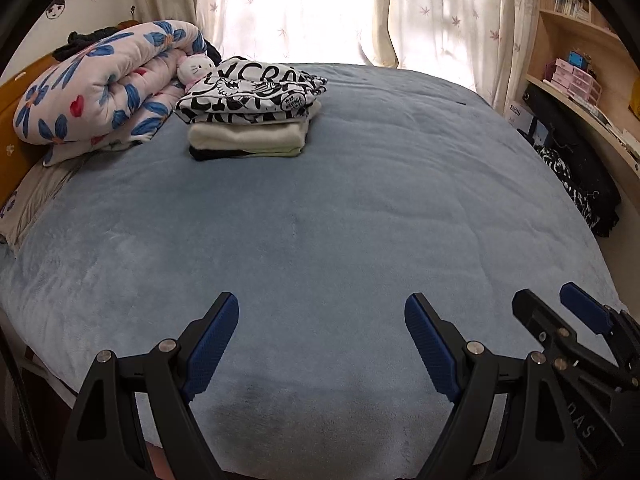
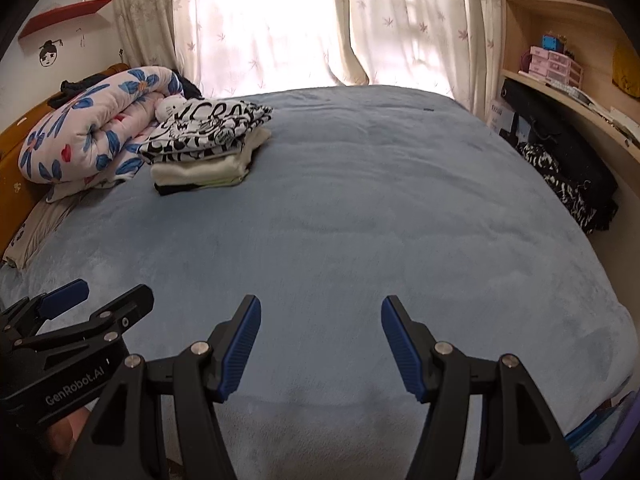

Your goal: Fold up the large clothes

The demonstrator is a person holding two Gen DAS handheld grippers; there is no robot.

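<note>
Both claws hang over the near edge of the bed, jaws apart and nothing between them: the left gripper (image 1: 322, 338) and the right gripper (image 2: 320, 340) point down and forward at the bare blue blanket (image 1: 320, 200). No unfolded garment lies on the open middle of the bed; the only clothes on it are the folded stack (image 1: 250, 116) at the far left, a black-and-white printed top over cream and dark layers, touching the rolled floral quilt (image 1: 100, 84) with a white plush toy (image 1: 196, 68) tucked between them. By my reading the step in hand is to fetch the next large piece, and the likeliest source is the dark pile of clothes (image 2: 568, 176) heaped off the right edge of the bed under the wooden shelves (image 2: 560, 32). To do that well, keep the jaws wide until one edge of a single garment is plainly between the pads, lift it clear of the heap before pulling, and spread it flat on the open blanket well apart from the finished stack. Each wrist view catches the other claw at its side. Only the right view shows the red wall shelf (image 2: 64, 16) at far left, part of a hand under the left claw, and something blue and purple at the near right corner, too cropped to name.
</note>
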